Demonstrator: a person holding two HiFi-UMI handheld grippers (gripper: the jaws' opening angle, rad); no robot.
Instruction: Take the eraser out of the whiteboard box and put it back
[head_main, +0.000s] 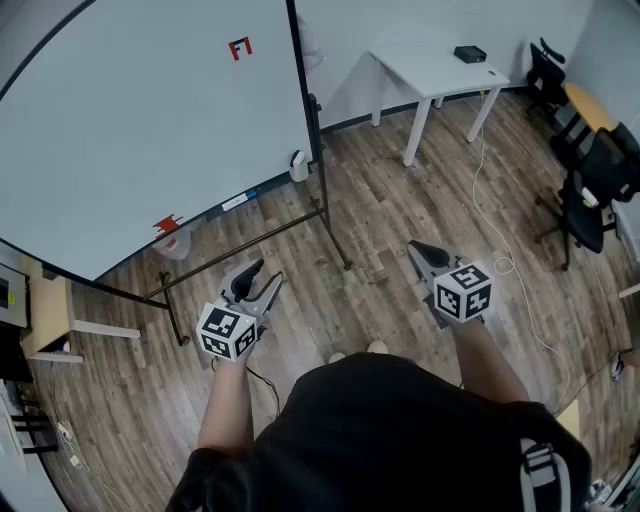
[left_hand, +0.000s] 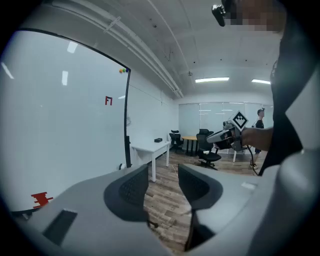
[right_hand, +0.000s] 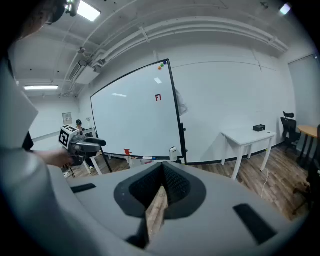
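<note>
A large whiteboard (head_main: 150, 120) on a black stand fills the upper left of the head view. A small white box (head_main: 298, 165) hangs at its lower right corner, also seen in the right gripper view as the white box (right_hand: 172, 152). A red object (head_main: 166, 224) sits on the board's lower edge. I cannot tell the eraser apart. My left gripper (head_main: 266, 275) is open and empty, its jaws apart (left_hand: 164, 172), well short of the board. My right gripper (head_main: 416, 248) is shut on nothing (right_hand: 162, 167), over the wooden floor to the right of the stand.
The stand's black legs (head_main: 335, 240) reach across the floor between the grippers. A white table (head_main: 435, 68) with a black box (head_main: 469, 53) stands at the back right, black office chairs (head_main: 600, 180) at the far right. A white cable (head_main: 500, 262) lies on the floor.
</note>
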